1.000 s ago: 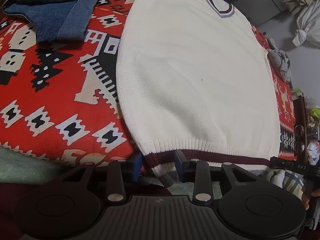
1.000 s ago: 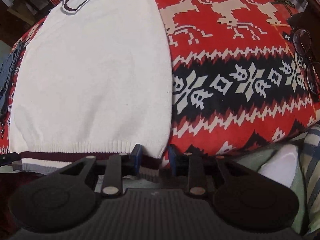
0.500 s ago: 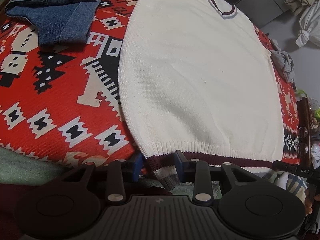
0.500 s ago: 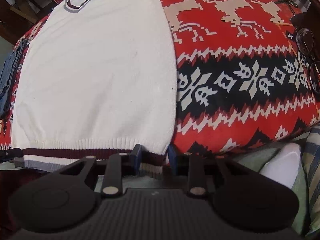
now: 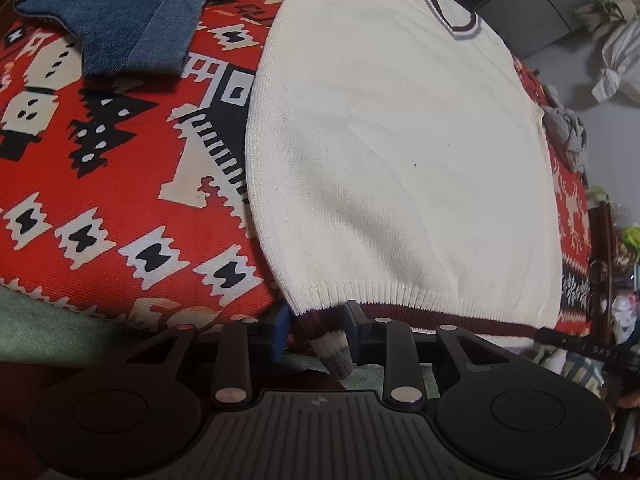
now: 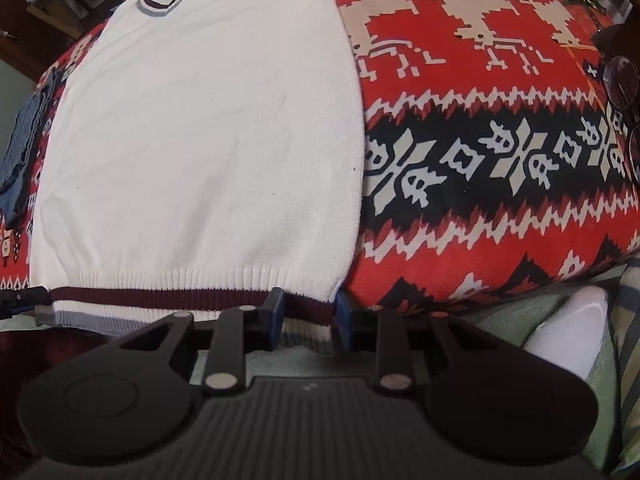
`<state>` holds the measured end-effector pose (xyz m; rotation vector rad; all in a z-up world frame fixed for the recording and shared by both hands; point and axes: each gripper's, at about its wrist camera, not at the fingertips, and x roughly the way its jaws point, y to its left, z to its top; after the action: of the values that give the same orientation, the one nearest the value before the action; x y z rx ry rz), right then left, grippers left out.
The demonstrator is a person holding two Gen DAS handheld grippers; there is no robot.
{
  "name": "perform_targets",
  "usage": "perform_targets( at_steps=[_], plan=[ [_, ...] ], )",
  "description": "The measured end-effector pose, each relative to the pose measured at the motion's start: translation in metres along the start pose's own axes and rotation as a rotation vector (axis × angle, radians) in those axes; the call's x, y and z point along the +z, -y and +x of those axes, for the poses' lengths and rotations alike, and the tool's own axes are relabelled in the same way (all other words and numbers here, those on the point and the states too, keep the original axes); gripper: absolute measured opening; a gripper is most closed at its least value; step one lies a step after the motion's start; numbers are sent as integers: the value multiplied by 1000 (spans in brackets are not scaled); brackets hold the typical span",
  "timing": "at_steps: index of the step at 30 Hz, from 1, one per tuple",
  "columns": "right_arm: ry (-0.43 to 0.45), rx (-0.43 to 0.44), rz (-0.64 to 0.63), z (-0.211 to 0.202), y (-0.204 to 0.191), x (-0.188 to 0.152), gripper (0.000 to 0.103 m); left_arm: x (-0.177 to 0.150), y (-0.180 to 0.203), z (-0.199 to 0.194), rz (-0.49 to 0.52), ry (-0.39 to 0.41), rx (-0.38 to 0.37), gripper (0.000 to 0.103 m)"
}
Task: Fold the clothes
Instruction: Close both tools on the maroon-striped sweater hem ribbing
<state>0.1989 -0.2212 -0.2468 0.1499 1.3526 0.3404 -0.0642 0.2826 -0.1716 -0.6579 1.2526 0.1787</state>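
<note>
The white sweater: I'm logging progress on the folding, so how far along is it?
Done: the jeans lie folded on the red blanket, and the white sweater is spread flat. In hand: the left hand-held gripper and right hand-held gripper each have a hem corner between open fingers. Left: no fold in the sweater shows yet.

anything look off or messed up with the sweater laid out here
Mostly tidy. The cream sweater lies flat on the red patterned blanket. Its hem corner by the left gripper is bunched and droops off the edge, unlike the flatter corner at the right gripper. A few faint dark specks mark the knit.
</note>
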Motion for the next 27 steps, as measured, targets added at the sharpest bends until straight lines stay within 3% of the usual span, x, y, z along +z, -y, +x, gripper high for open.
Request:
perform_targets(
  at_steps=[2, 5, 8, 21, 27],
  plan=[
    [-3, -11, -22, 1, -2, 1, 8, -1, 0, -1, 17, -4, 15, 6],
    [-9, -82, -103, -2, -13, 1, 7, -2, -1, -3, 44, -11, 37, 6],
    [-15, -125, -92, -6, -12, 1, 6, -3, -1, -5, 70, -18, 58, 6],
    [-58, -156, -73, -2, -8, -5, 7, -7, 8, -2, 159, -19, 125, 7],
    [-78, -160, -53, -6, -4, -5, 16, -15, 21, -3, 209, 5, 206, 20]
  ],
)
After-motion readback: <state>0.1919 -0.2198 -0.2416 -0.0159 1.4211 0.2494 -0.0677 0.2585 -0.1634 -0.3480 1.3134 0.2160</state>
